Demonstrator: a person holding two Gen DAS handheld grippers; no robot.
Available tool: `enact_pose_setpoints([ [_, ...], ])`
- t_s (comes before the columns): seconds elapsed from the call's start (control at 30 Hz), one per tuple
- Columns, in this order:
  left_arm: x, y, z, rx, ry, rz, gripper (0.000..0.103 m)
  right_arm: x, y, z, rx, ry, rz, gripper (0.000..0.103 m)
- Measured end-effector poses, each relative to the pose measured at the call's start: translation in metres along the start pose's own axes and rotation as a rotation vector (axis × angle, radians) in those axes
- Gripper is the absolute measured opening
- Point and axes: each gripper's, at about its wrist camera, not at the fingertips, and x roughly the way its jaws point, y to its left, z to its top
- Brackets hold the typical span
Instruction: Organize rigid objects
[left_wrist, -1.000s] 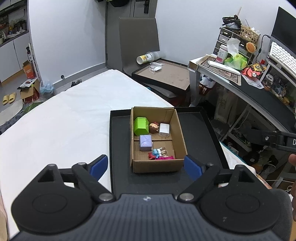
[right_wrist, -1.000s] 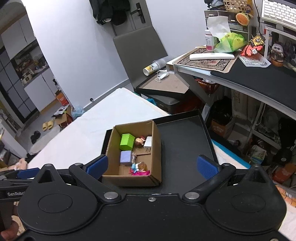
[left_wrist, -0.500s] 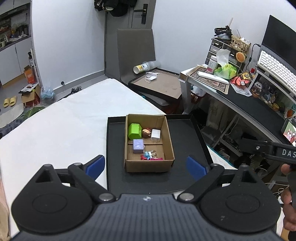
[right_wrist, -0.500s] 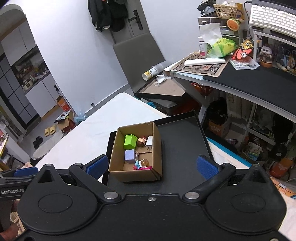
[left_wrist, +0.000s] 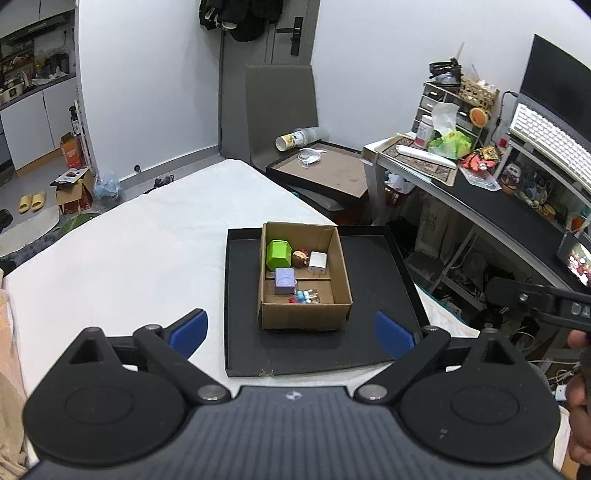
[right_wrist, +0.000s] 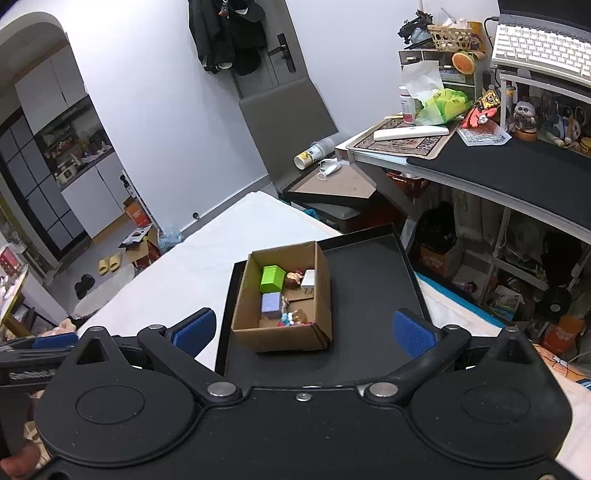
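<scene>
The open brown cardboard box (left_wrist: 304, 275) sits ahead of both sets of tongs and below their line of aim, well clear of every fingertip, resting on the flat black tray (left_wrist: 376, 295) that lies on the white-covered table (left_wrist: 129, 251). Inside it, at the far end, stand a lime-green plastic block (left_wrist: 277, 254), a small brown-headed figurine (left_wrist: 300, 258) and a white cube-shaped charger (left_wrist: 317, 261); nearer the tongs lie a lilac plastic block (left_wrist: 284, 280) and a small jumble of blue, white and red toy pieces (left_wrist: 304, 296). The bare part of the tray, to the right of the box, shows nothing loose, and none appears on the table in view. The left gripper (left_wrist: 291, 334) has its blue pads spread wide with nothing between them, hanging short of the box's near wall; the right gripper (right_wrist: 302, 332) is likewise spread and empty, the box just ahead of it. Judging by this, the sorting looks finished or close to it, and the step in hand appears to be standing off from the filled box. The next move probably calls only for a check that nothing rigid lies outside the box; if something does, one pair of tongs would need to reach it open and pinch it.
</scene>
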Motion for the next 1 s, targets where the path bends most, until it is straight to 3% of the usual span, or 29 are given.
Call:
enact_pose_setpoints([
  [0.47,-0.006,-0.001,-0.024,0.002,0.007,0.014,0.097,-0.015,-0.007,-0.016,0.006,-0.022,-0.013,0.103],
  [1.0,-0.004,-0.001,-0.029,0.005,0.019,0.015,0.097,-0.011,-0.005,-0.021,-0.021,-0.013,-0.043,0.103],
])
